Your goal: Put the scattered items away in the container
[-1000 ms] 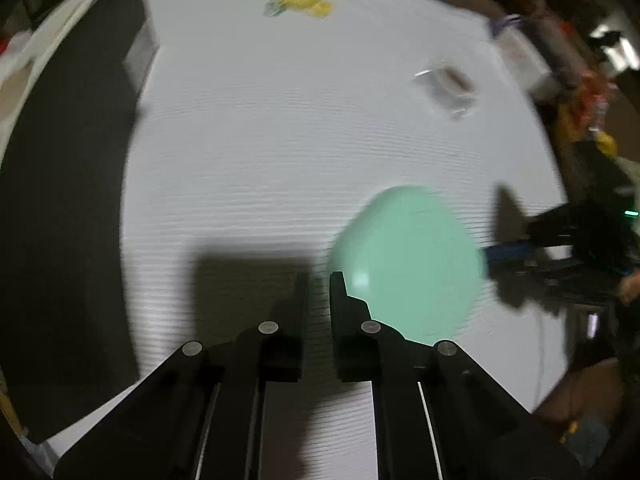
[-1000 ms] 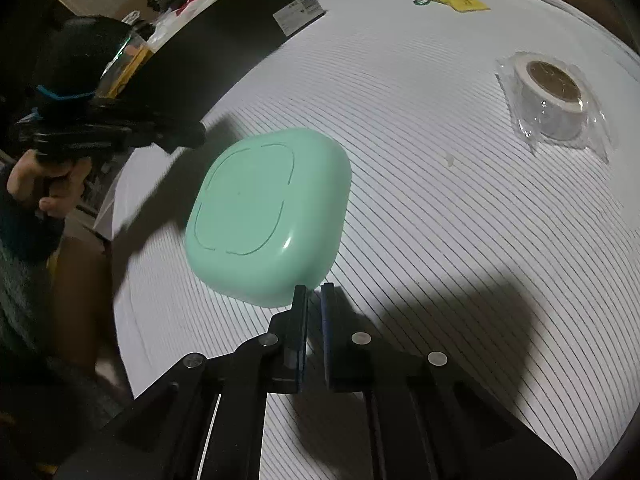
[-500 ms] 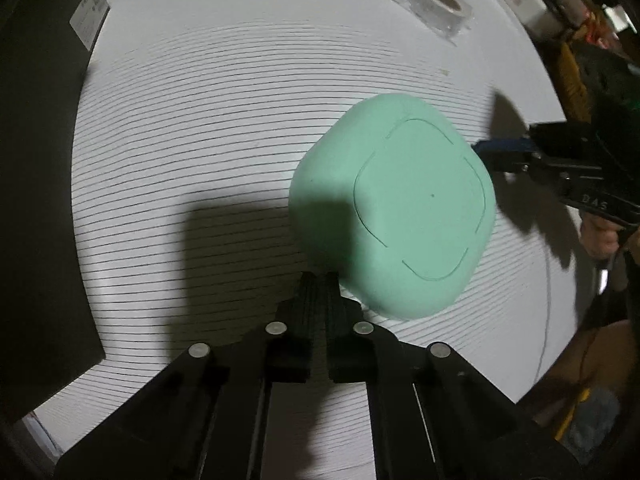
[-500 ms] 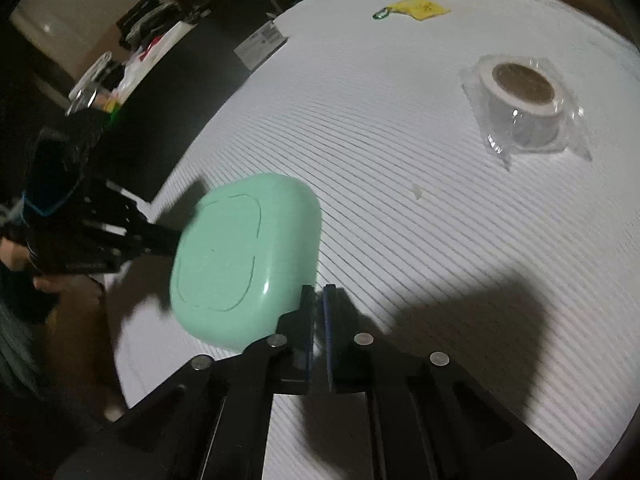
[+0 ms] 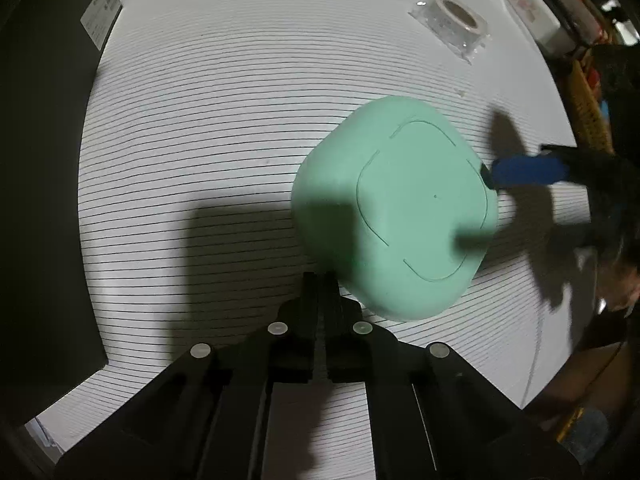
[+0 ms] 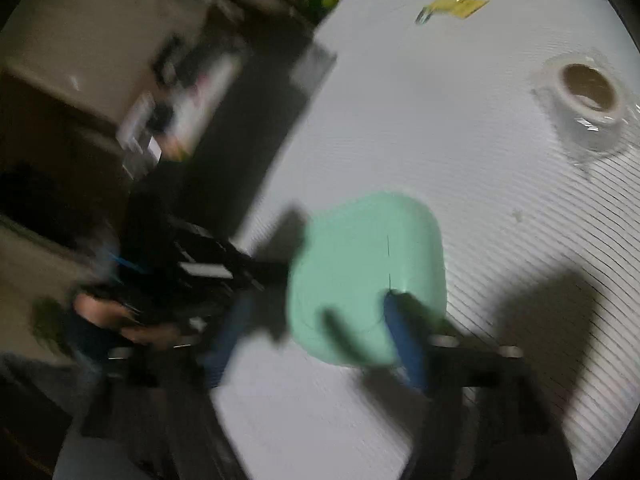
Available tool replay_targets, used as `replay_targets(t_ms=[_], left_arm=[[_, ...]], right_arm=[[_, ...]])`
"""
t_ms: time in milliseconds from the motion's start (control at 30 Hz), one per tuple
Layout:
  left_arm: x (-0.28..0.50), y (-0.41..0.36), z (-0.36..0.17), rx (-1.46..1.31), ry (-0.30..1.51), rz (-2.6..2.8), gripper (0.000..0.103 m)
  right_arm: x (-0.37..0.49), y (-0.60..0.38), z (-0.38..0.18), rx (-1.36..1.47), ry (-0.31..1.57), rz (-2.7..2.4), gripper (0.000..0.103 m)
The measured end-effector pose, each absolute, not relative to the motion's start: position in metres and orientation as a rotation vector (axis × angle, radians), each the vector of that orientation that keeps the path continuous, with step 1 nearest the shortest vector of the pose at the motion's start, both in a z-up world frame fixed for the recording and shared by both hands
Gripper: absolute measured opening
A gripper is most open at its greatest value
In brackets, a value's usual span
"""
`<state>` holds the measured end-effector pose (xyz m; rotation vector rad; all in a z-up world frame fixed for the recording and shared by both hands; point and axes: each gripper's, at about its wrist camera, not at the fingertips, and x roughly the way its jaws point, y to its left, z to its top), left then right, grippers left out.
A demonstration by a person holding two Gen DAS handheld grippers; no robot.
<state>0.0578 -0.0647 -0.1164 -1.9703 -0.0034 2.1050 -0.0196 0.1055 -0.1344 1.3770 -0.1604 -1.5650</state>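
Observation:
A mint green container (image 5: 400,208) lies upside down on the striped white tablecloth (image 5: 220,120). My left gripper (image 5: 320,278) points steeply down, shut, with its tips against the container's near left corner; nothing shows between its fingers. In the blurred right wrist view my right gripper (image 6: 316,336) is opening. One blue finger (image 6: 404,344) overlaps the container (image 6: 368,276), and the other stands off its left side. The pads do not press on it. A wrapped roll of tape (image 6: 588,104) and a yellow item (image 6: 456,4) lie farther back.
The tape roll (image 5: 452,20) sits at the far right of the cloth. A dark surface with a white label (image 5: 100,16) borders the cloth's left edge. Cluttered boxes (image 5: 532,4) stand beyond the right edge. A hand (image 6: 120,320) holds the left gripper.
The right gripper's jaws have gone from shut to wide apart, and it has swung in over the container's edge. The left gripper stays shut at the container's corner.

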Motion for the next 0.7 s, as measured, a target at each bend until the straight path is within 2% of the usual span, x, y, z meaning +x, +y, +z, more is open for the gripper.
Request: replay_targets(t_ms=[133,233,333,400,467,533,700], left_arm=[[0.060,-0.070,-0.114,-1.969,-0.009,2.093,0.003],[0.062,-0.071,-0.112,-1.972,0.005,2.090,0.003],[0.063,-0.070,-0.110,-1.973,0.022,2.093,0.004],[0.063,-0.072,-0.109,-1.972,0.016,2.094,0.004],[0.064,-0.074,-0.108,-1.970,0.006,2.093,0.004],[0.064,-0.077,-0.107,-1.974,0.002,2.095,0.000],[0.064,-0.091,-0.102,-1.993,-0.016,2.119,0.000]], right_arm=[[-0.028,0.108,-0.131,1.410,-0.135,-1.583,0.078],[-0.048,0.126,-0.140,1.438,-0.240,-1.637,0.083],[-0.063,0.129,-0.160,1.524,-0.305,-1.603,0.084],[-0.066,0.124,-0.166,1.505,-0.328,-1.549,0.092],[-0.067,0.118,-0.167,1.497,-0.345,-1.496,0.095],[-0.062,0.111,-0.168,1.483,-0.369,-1.451,0.103],[-0.061,0.105,-0.167,1.471,-0.438,-1.362,0.103]])
